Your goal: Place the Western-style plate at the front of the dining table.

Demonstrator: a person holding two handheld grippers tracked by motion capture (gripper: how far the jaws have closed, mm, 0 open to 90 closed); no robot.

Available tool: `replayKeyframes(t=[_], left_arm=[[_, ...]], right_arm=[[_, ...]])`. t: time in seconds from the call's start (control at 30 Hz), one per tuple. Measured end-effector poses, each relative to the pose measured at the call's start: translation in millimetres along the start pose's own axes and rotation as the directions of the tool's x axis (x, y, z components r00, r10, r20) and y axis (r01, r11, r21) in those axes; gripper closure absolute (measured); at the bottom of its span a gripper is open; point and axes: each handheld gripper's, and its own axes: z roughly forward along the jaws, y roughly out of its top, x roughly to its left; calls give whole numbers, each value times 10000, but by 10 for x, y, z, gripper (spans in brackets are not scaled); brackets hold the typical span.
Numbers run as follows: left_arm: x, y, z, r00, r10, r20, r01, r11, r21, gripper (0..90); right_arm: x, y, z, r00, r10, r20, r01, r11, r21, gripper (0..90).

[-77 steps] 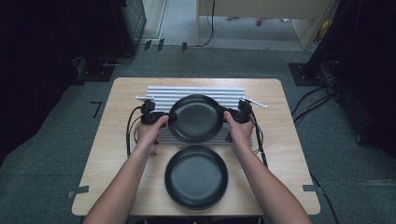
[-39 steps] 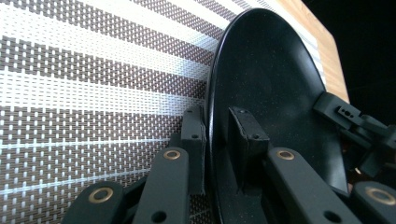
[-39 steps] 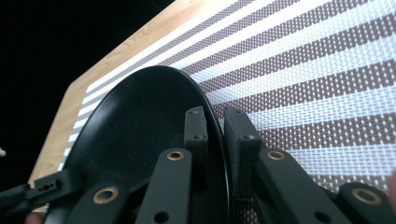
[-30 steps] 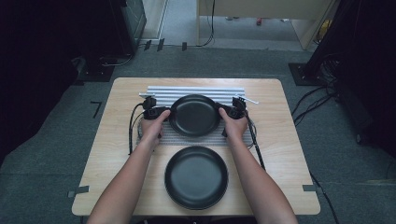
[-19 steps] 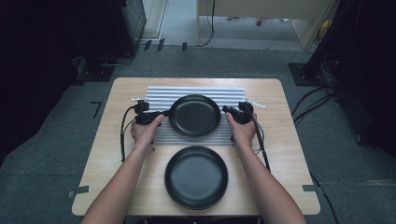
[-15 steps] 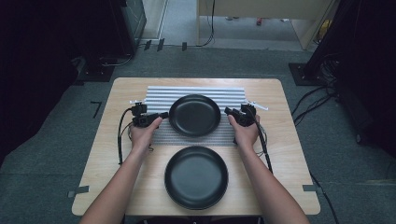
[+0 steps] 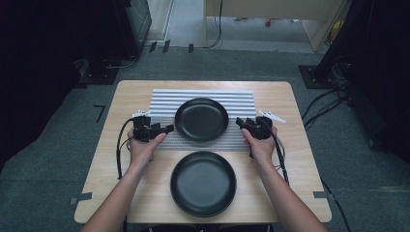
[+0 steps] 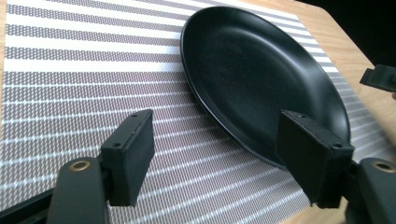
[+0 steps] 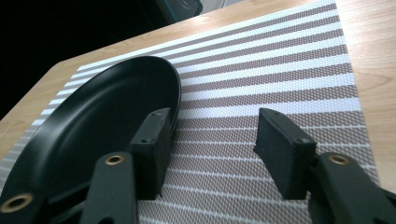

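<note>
Both grippers, left (image 7: pixel 167 129) and right (image 7: pixel 240 122), flank the far black plate (image 7: pixel 201 119) on the striped mat (image 7: pixel 241 99), fingers spread; the high view adds a near plate (image 7: pixel 203 183).

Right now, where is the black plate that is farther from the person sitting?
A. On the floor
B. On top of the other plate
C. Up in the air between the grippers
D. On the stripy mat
D. The far black plate lies flat on the striped mat, with the left gripper and right gripper open on either side and off it; the other plate sits on bare table.
</note>
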Motion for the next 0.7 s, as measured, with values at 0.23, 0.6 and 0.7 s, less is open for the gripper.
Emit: replayKeyframes(t=[0.23,0.6,0.7], left_arm=[[-2,-101,-235,9998,192,-42,-193,9996,-229,184],[27,-188,-511,9992,397,-86,-402,9976,-560,141],[30,-242,-577,9990,437,-71,-440,9974,-567,136]], right_arm=[[-17,-1,-252,9943,-896,-583,908,9957,181,359],[-8,-59,-505,9898,-1223,-728,1242,9920,225,303],[-23,-85,-580,9886,-1336,-693,1355,9905,227,292]])
